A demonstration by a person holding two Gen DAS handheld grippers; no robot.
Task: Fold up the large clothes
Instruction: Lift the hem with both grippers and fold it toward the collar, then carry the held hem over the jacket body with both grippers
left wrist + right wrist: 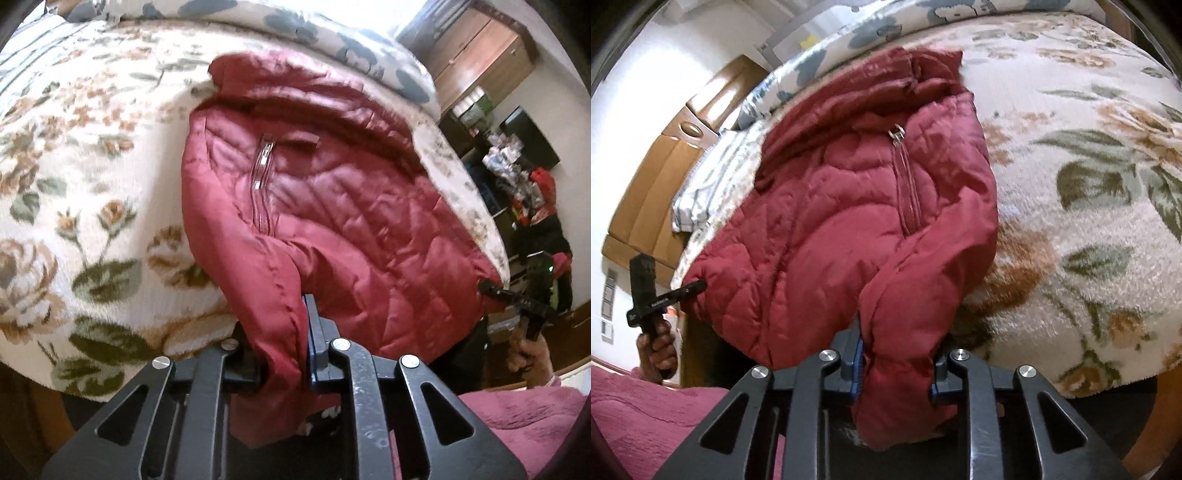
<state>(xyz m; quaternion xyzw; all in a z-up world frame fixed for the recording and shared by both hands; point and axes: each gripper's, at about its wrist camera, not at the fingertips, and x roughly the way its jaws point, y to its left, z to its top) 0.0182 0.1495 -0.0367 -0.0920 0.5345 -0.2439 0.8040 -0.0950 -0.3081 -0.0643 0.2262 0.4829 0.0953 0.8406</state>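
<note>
1. Jacket (332,206), a red quilted puffer one, is pinched at its near edge by both grippers, so that hem is the landmark for everything below.
2. Left gripper (284,350) is clamped on a bunched fold of the hem (could be a sleeve end, hard to tell); the cloth spills down past the fingers.
3. Right gripper (897,365) is doing the same thing at the other end of that hem, jaws pressed onto a thick roll of fabric.
4. Seen from the opposite camera, each gripper sits right at a bottom corner of the jacket, so neither hand is really nearer. They're about even.
5. From the hem, the jacket runs straight away from both grippers, long axis pointing at the collar, with the zipper (905,184) roughly down the middle.
6. The body lies on the floral blanket (92,184) of the bed, and the hem overhangs the bed's near edge.
7. My guess: the next fold means carrying the hem forward toward the collar, both hands together so it lands square.
8. Beyond the collar there's a blue-patterned duvet (886,22).
</note>
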